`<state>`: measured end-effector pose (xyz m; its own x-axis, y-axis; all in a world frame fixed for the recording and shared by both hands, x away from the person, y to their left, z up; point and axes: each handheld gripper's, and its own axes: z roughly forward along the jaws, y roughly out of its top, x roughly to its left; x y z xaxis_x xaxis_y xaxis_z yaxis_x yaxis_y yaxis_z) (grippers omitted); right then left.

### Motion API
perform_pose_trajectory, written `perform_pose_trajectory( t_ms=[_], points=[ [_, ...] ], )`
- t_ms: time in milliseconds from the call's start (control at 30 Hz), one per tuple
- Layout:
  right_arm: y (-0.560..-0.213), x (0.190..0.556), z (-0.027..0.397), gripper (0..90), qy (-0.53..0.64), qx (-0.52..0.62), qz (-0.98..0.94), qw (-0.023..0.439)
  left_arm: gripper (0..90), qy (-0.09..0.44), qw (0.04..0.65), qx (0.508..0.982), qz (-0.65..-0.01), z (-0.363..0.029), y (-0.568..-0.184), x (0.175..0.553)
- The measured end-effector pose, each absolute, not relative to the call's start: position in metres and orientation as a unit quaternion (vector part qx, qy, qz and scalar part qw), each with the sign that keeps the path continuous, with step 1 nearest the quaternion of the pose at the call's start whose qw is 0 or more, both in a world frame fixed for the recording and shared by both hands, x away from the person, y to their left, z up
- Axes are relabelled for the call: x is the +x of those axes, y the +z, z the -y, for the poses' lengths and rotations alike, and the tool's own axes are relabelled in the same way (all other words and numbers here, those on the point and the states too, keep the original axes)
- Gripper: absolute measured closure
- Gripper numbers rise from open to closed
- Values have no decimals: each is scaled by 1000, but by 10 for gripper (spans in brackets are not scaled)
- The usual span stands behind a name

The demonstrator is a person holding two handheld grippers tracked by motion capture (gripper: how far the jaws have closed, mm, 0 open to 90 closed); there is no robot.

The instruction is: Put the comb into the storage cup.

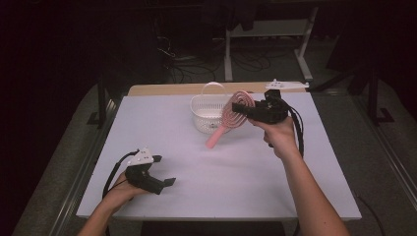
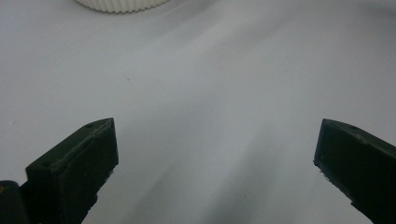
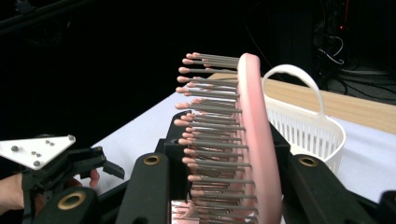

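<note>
Nearest you, your left tool (image 1: 164,170) rests at the near left of the white worktop (image 1: 187,162), held low in your left hand (image 1: 120,191), its jaws spread wide apart with nothing but bare surface between them. In the left gripper view the same two black jaws stand far apart over the worktop, with the ribbed base of the white slotted plastic basket (image 2: 122,4) at the far edge.

Farther off and to the right, your right tool (image 1: 242,107) is raised above the worktop and clamped on the pink oval plastic hairbrush (image 1: 231,118) by its head. The brush handle slants down and to the left, ending just in front of the basket (image 1: 204,115). In the right gripper view the brush (image 3: 254,140) stands upright between the jaws, its bristles pointing left.
</note>
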<state>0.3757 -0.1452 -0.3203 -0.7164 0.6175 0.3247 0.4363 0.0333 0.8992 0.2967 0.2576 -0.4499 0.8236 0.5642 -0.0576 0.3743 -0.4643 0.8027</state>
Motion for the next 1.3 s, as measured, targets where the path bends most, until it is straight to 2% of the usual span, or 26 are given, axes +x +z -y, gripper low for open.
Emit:
perform_pose_trajectory(
  t_ms=[967,1300],
  points=[
    [-275,402,152,630,618,385,-678,97,0,101,439,847,-283,-259,-451,299],
    [-271,419,155,630,621,402,-663,113,0,104,439,847,-281,-259,-451,299]
  ],
)
